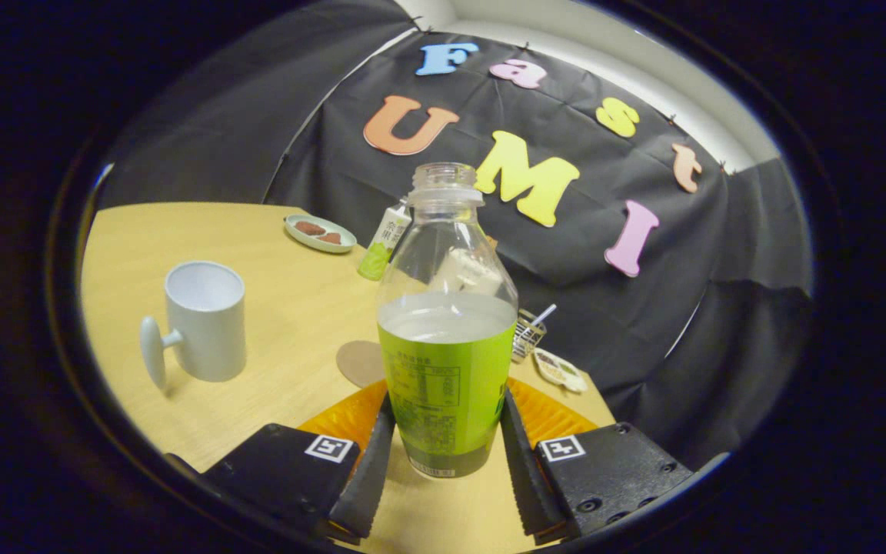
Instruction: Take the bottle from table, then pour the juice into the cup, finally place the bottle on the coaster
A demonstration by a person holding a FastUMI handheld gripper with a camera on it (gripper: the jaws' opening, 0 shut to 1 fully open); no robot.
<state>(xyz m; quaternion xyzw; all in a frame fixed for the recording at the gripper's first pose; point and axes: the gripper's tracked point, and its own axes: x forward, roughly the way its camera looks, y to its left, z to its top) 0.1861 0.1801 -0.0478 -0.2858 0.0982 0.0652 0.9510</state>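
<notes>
Gripper view: tool [447, 446] clamped on uncapped bottle [447, 338], both fingers [372, 469] touching label; cup [204, 319] on tabletop [281, 308], coaster [361, 362] behind bottle.

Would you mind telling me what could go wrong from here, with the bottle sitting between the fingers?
1. The bottle has no cap and holds juice, so a quick tilt could spill it before the cup.
2. The gripper appears to clamp the bottle low on its label, so the bottle may swing or slip when tipped.
3. The coaster lies partly hidden behind the bottle, so setting it down may miss.
</notes>
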